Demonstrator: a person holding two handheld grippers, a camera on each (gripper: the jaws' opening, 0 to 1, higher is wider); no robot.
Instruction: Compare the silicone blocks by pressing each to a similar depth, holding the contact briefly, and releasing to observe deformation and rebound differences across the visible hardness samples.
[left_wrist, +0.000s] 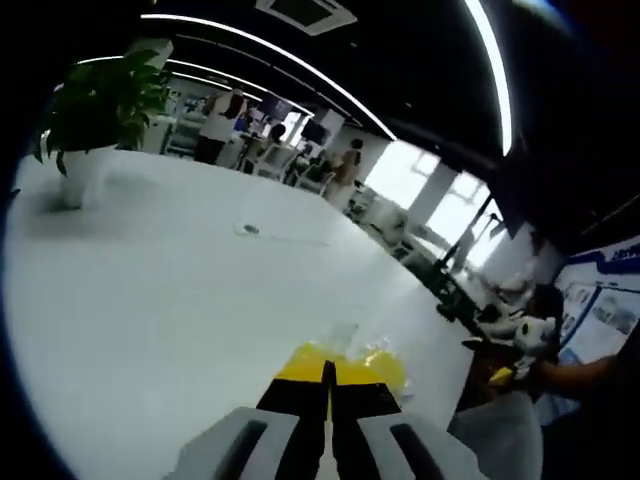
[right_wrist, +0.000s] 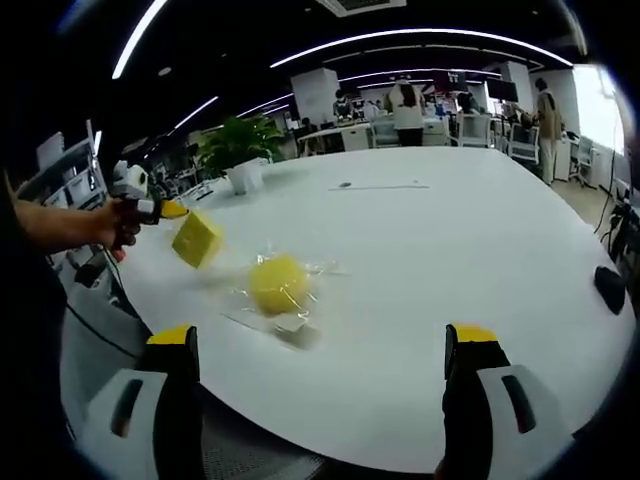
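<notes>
My left gripper (left_wrist: 328, 370) is shut, with a yellow silicone block (left_wrist: 385, 372) in clear wrap pinched at its tips above the white table (left_wrist: 180, 300). In the right gripper view a hand brings that gripper (right_wrist: 180, 218) in from the left, and the square yellow block (right_wrist: 197, 238) hangs tilted just above the table's left edge. A round yellow silicone block (right_wrist: 278, 283) lies in a clear wrapper on the table (right_wrist: 420, 250), ahead of my right gripper (right_wrist: 322, 340). Its jaws stand wide open with nothing between them. The right gripper (left_wrist: 505, 375) also appears at the right of the left gripper view.
A potted plant (right_wrist: 240, 150) stands at the far side of the table, and it shows as the plant (left_wrist: 95, 110) at top left. A black object (right_wrist: 610, 288) lies near the right edge. A small item (right_wrist: 345, 184) rests far out. Desks and people fill the background.
</notes>
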